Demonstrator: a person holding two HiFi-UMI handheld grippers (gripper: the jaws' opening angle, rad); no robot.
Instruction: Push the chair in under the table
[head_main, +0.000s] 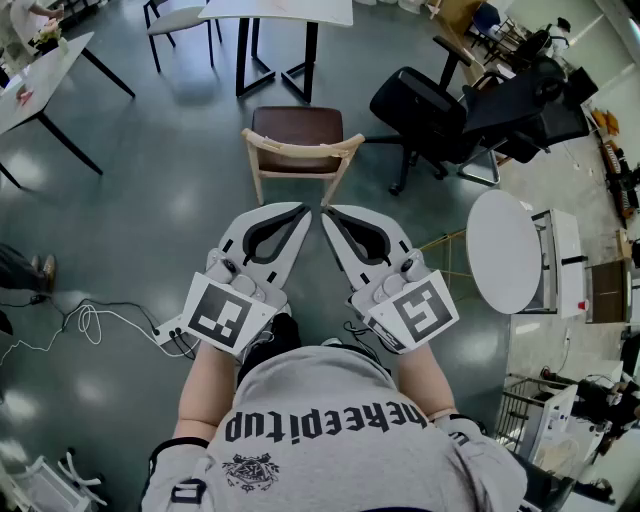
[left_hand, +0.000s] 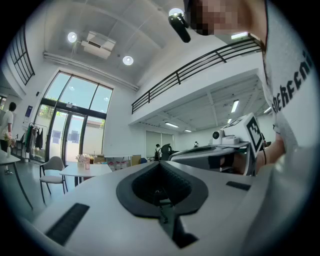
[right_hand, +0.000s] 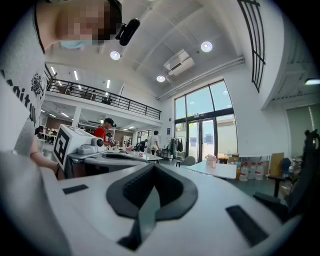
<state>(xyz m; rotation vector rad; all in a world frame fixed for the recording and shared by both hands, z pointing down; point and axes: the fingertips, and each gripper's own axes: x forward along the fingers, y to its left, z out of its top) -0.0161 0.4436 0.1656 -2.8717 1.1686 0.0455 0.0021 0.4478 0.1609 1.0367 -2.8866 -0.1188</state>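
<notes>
From the head view, the chair (head_main: 297, 150), which has a pale wooden frame and a dark brown seat, stands on the grey floor (head_main: 150, 200) with its backrest toward the person. It is clear of the table (head_main: 280, 10), whose white top and black legs sit just beyond it at the upper edge, so the seat is not under the tabletop. The left gripper (head_main: 304, 208) and the right gripper (head_main: 326, 210) are held side by side, their tips angled toward each other and near the chair's back. No contact with the chair shows. A black office chair (head_main: 430, 110) stands to the right of the wooden one, a round white table (head_main: 505, 250) lies further right, and a white cable (head_main: 90, 325) loops on the floor at the left. In the left gripper view the jaws are pressed together with nothing between them. The dark pads meet in a closed seam, and beyond them are tall windows (left_hand: 70, 115) and a small white table (left_hand: 85, 170) with a grey chair (left_hand: 52, 167) beside it. In the right gripper view the jaws are likewise closed and empty. Another white table (right_hand: 220, 170) carrying a few small items stands past the tips, in front of a glazed doorway (right_hand: 205, 135).
</notes>
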